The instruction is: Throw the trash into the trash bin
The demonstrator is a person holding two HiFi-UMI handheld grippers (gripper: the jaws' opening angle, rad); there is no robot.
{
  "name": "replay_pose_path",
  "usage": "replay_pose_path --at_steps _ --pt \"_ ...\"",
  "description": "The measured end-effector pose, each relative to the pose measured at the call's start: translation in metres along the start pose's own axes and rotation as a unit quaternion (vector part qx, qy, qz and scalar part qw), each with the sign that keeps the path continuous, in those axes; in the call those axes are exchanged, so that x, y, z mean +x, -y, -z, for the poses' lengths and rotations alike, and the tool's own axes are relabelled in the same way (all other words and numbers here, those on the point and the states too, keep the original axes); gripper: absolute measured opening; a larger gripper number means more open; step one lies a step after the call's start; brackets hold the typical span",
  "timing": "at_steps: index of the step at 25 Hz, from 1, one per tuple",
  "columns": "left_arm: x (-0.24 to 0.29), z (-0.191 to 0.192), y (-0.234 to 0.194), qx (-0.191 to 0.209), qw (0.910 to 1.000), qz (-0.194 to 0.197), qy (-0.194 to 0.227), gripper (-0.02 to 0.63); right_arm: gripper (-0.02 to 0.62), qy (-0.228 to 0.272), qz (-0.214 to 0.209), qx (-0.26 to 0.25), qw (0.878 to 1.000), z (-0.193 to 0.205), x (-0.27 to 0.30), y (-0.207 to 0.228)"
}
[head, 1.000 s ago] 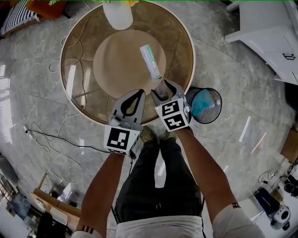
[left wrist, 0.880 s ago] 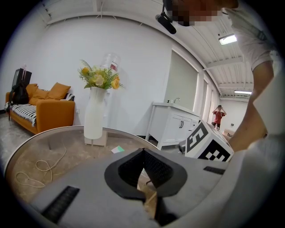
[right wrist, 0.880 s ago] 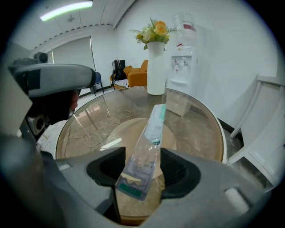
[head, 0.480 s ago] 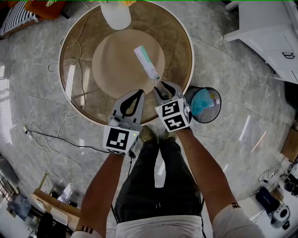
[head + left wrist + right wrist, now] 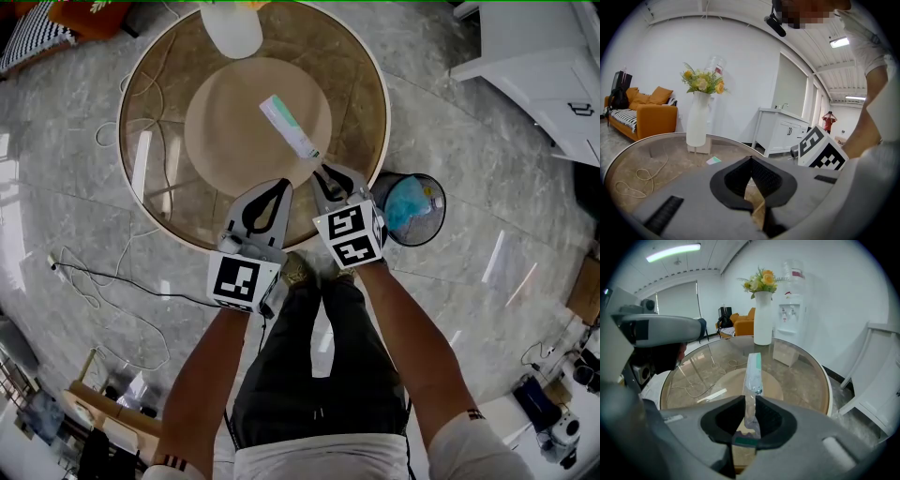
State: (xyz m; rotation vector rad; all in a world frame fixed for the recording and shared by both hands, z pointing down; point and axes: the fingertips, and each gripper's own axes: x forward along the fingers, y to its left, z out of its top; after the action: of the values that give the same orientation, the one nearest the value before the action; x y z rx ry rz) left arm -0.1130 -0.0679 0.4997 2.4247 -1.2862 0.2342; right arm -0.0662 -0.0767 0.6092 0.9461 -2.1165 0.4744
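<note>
**A:** What carries everything here?

**B:** A round glass table [image 5: 155, 112], with a tan disc showing through the glass under its middle. On the floor just off its near right edge stands the trash bin [image 5: 443, 214]. I judge that handy, since the throw only needs a short swing to the right.

**A:** And on the glass?

**B:** A white vase [image 5: 234, 28] of flowers at the far edge, well away from the work. The left gripper [image 5: 284, 185] hangs over the near edge with its jaws together and nothing between them. It looks parked so the other one has room.

**A:** The right gripper?

**B:** The right gripper [image 5: 749, 398] points down over the near edge, and its jaws are closing on the near end of the trash, a long clear plastic wrapper [image 5: 752, 376] with a green end. The pads already pinch it. Holding one end lets the rest stick out over the table's middle towards the vase.

**A:** What can't you make out?

**B:** Whether the wrapper's far end touches the glass or hangs above it. The bin holds something blue-green, but I can't tell what. The vase's top is cut off in the head view.
</note>
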Motion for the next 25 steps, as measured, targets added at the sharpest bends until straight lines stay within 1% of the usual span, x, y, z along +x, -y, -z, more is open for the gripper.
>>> replay_pose_path --at_steps 6,10,15,20,25 --pt "-0.001 0.001 0.002 0.007 1.0000 -0.002 0.002 0.000 0.066 0.033 -0.004 0.024 0.999 -0.011 -0.012 0.000" --pt "-0.001 -0.001 0.006 0.007 1.0000 0.003 0.002 0.000 0.066 0.070 -0.001 0.046 0.996 -0.024 -0.028 0.000" --pt "0.002 -0.004 0.017 0.010 0.9999 0.010 0.002 0.000 0.066 0.113 0.000 0.056 0.992 -0.036 -0.055 -0.001" --pt "0.009 -0.008 0.035 0.020 0.9996 0.021 0.005 0.000 0.066 0.145 0.015 0.074 0.987 -0.035 -0.084 0.009" --pt "0.019 -0.010 0.068 0.025 0.9989 0.041 0.004 0.000 0.066 0.178 0.031 0.087 0.980 -0.027 -0.120 0.024"
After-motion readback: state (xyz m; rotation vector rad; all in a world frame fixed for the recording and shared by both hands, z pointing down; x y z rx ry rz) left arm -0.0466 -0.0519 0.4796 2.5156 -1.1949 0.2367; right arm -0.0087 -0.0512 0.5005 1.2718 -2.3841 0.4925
